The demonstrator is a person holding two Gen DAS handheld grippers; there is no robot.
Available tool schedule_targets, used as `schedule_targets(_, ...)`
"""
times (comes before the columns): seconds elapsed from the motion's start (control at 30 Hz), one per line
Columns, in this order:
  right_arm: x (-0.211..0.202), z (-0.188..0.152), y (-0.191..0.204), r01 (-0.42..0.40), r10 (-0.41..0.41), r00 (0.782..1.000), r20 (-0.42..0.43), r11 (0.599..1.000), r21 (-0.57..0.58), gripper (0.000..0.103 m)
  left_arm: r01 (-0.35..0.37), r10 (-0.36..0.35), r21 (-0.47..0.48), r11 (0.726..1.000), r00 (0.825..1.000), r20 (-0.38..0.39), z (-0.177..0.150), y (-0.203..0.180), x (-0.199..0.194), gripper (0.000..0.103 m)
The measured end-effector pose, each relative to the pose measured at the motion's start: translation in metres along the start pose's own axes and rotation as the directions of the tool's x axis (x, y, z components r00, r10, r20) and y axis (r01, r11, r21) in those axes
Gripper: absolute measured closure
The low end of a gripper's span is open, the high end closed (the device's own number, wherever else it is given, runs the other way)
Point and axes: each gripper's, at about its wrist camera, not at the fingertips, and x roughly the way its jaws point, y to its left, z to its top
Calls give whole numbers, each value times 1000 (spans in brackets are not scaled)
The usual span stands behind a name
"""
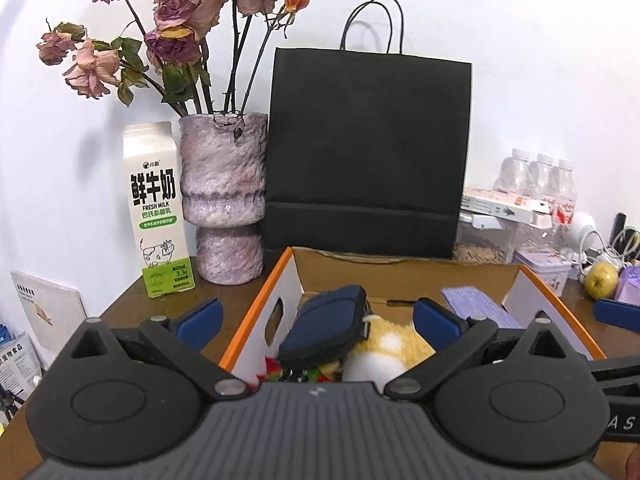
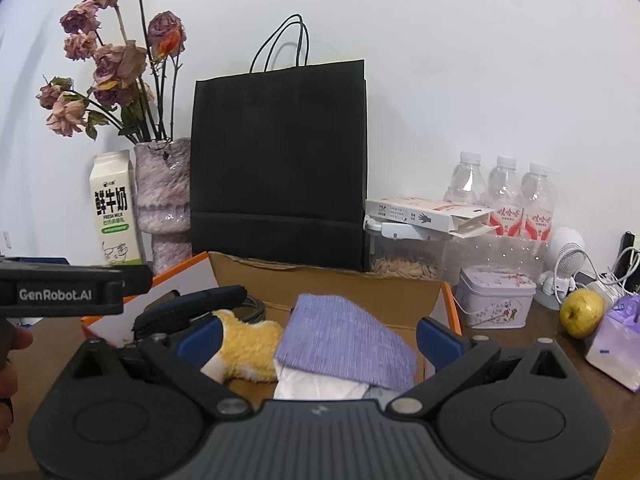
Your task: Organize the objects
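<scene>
Over the cardboard box point(image 1: 256, 312) both grippers hang with their jaws spread wide and nothing between them. Inside the box lie a dark blue zip pouch point(image 1: 324, 328), a yellow-and-white plush toy point(image 2: 248, 344), a purple knitted cloth point(image 2: 348, 340) over something white, and a bit of red and green I cannot name.

The left gripper point(image 1: 316, 320) looks straight down on the pouch, which sits between its blue pads but lower, resting on the plush and tilted against the box's left wall. The right gripper point(image 2: 320, 340) frames the purple cloth the same way, apart from it.

My guess is that the job stands between picks: either the box is being filled or emptied, and I cannot tell which. A next grab would call for dropping a gripper until the pads straddle the pouch or the cloth, then closing.

Beside the box, the apple point(image 2: 580, 312) and the floral tin point(image 2: 496, 300) wait on the table point(image 1: 132, 300).
</scene>
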Motion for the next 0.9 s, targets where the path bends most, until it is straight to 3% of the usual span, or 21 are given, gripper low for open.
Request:
schedule_targets(0.5, -65, -13, 6, -16, 17, 999, -40, 999, 34, 0, 1, -2, -25, 1000, 999, -52, -20, 10, -60, 0)
schedule_targets(0.9, -134, -30, 20, -28, 29, 998, -53, 1000, 13, 0, 12, -11, 12, 1000, 995, -103, -44, 11, -127, 0)
